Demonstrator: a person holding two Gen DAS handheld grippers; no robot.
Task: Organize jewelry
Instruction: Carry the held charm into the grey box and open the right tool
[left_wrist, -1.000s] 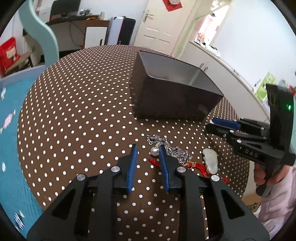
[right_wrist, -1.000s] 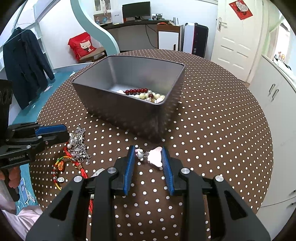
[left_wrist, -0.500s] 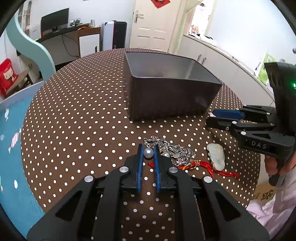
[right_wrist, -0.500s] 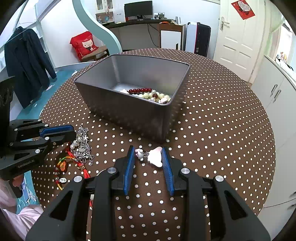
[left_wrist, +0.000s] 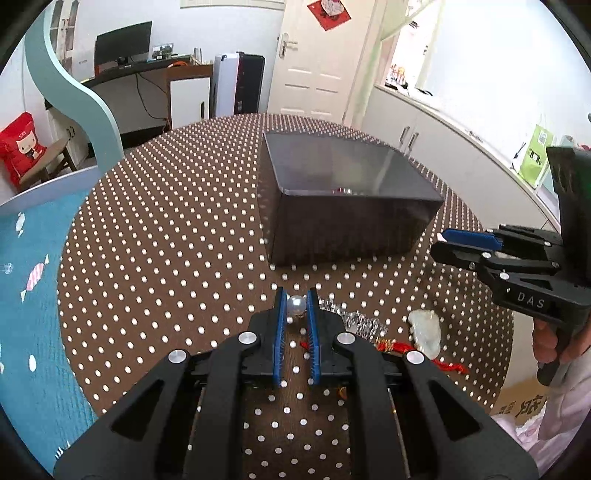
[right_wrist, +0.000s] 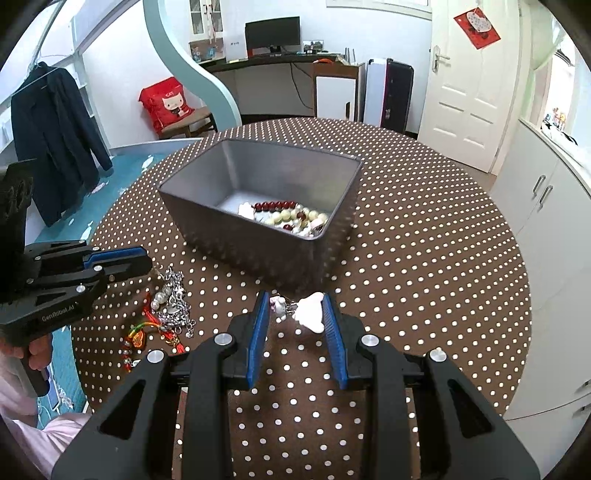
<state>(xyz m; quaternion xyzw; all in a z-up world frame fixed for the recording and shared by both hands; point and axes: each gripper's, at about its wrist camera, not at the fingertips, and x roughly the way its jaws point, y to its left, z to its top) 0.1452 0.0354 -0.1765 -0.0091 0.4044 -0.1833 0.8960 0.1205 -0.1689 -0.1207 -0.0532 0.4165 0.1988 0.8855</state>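
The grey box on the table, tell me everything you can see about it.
The grey box is an open-topped rectangular bin with rounded corners and a matte, metallic-looking finish, its walls flaring slightly upward. It stands upright on the brown polka-dot tablecloth, beyond both grippers, and neither touches it. Inside, against the near wall, lie dark red beads and cream beads with some white pieces. The silver chain pile lies outside it on the cloth.

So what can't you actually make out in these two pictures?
- Left wrist view: the gray bin's contents, hidden by its near wall.
- Left wrist view: the silver chain behind the left hand-held gripper, partly covered by its finger.
- Right wrist view: the red-corded charm, too small to identify.
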